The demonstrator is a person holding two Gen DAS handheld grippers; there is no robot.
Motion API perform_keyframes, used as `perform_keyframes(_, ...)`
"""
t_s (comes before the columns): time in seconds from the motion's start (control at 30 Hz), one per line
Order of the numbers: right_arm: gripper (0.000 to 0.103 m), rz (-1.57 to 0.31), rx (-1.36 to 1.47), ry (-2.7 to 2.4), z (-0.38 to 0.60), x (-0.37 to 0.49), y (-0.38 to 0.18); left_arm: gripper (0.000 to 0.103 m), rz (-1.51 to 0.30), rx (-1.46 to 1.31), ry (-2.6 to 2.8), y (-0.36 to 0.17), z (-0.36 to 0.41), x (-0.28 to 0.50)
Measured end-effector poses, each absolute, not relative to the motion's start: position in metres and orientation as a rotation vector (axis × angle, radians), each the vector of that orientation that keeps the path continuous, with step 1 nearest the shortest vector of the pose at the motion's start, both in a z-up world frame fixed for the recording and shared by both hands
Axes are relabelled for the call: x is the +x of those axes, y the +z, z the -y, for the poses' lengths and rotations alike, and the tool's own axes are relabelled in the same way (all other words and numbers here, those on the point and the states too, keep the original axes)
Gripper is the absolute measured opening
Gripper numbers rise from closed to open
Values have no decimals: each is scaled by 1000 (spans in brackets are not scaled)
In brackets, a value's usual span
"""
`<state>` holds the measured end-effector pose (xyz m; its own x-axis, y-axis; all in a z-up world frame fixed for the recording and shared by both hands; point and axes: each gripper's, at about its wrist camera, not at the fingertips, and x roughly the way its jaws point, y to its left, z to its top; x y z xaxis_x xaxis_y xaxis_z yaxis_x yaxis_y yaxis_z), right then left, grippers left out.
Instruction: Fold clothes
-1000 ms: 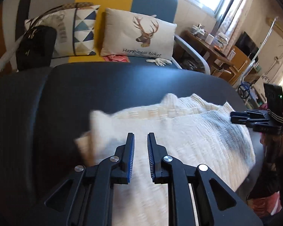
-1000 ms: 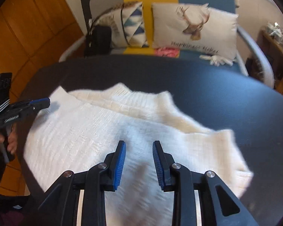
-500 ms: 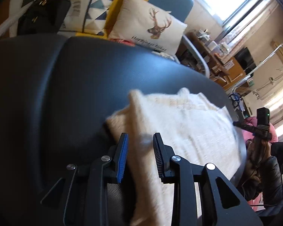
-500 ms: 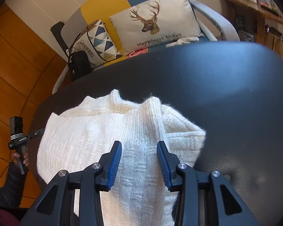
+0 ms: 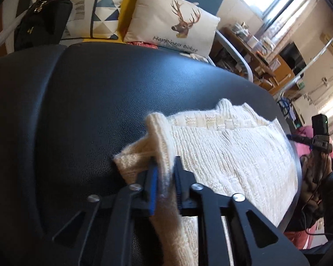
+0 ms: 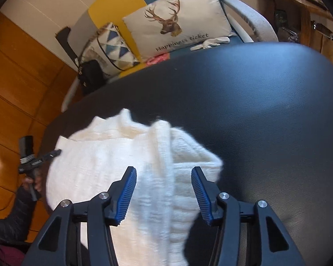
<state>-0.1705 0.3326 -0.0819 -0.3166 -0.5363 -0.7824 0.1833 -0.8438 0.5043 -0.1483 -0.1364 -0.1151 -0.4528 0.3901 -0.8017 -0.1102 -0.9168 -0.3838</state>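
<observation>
The cream knitted sweater (image 5: 228, 155) lies on the black padded table (image 5: 95, 102), in front of the deer cushion (image 5: 173, 28). The left gripper (image 5: 165, 177) is closing, clenched on a raised fold at the sweater's edge. The right gripper (image 6: 164, 190) is opening, pads (image 6: 127, 194) clear of the knit lying between them

Cream ribbed knit sweater (image 5: 228, 155) on black table (image 5: 100, 102); beige deer cushion (image 5: 173, 30) (brown antlers), blue-triangle cushion (image 5: 95, 8).
</observation>
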Motion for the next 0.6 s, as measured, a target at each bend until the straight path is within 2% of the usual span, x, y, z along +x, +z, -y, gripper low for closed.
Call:
perform_keyframes(0.1,52,382,1519,-2168,-319,-181,-92,8,374,-1427,2436,-114,131,-147)
perform_keyframes(0.2,49,232,1565,-2190,-298,-190,-103,8,407,-1457,2421,-115,130,-151)
perform_keyframes(0.27,33,145,1582,-2200,-285,-190,-105,8,437,-1454,2432,-115,133,-151)
perform_keyframes(0.33,11,43,1580,-2224,-273,-184,-98,8,399,-1392,2476,-108,130,-144)
perform_keyframes(0.37,8,11,1554,-2240,-270,-179,-90,7,376,-1354,2498,-103,127,-140)
perform_keyframes(0.43,6,-31,1502,-2275,-265,-167,-73,6,363,-1267,2532,-88,123,-130)
perform_keyframes(0.6,6,15,1369,-2338,-271,-157,-39,6,364,-1082,2597,-54,120,-120)
